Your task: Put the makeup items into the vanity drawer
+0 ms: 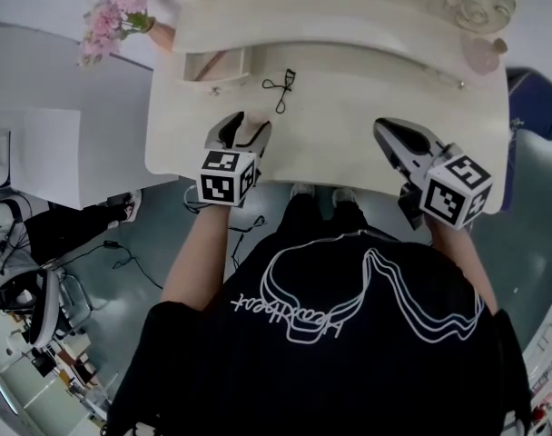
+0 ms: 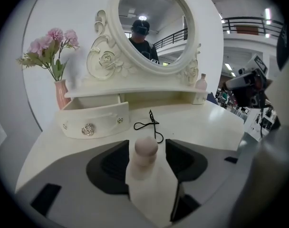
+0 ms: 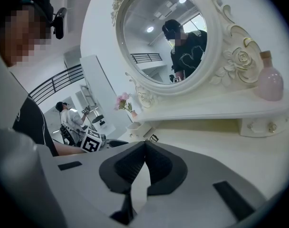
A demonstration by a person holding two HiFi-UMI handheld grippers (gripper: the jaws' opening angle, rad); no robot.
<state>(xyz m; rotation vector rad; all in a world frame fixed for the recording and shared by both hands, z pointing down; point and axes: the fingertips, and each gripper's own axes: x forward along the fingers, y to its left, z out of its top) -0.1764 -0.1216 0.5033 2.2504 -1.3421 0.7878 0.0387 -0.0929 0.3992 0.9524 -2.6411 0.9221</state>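
Now my left gripper (image 2: 147,146) is sitting open around a small pale bottle (image 2: 147,184), five o'clock from the drawer (image 2: 94,120). It is looking light and slippery, so I am aiming below its cap. My right gripper (image 3: 144,148) is sitting shut, empty.

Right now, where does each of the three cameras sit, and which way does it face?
Head view: on the person's head, looking steeply down at the vanity table; shows forearms, black shirt, left gripper and right gripper.
Left gripper view: rides the left gripper, facing the open drawer and mirror; its open jaws flank a pink-capped bottle.
Right gripper view: rides the right gripper, facing the mirror from the right side; its jaws are shut.
Shared: both gripper views see the mirror and the flowers.
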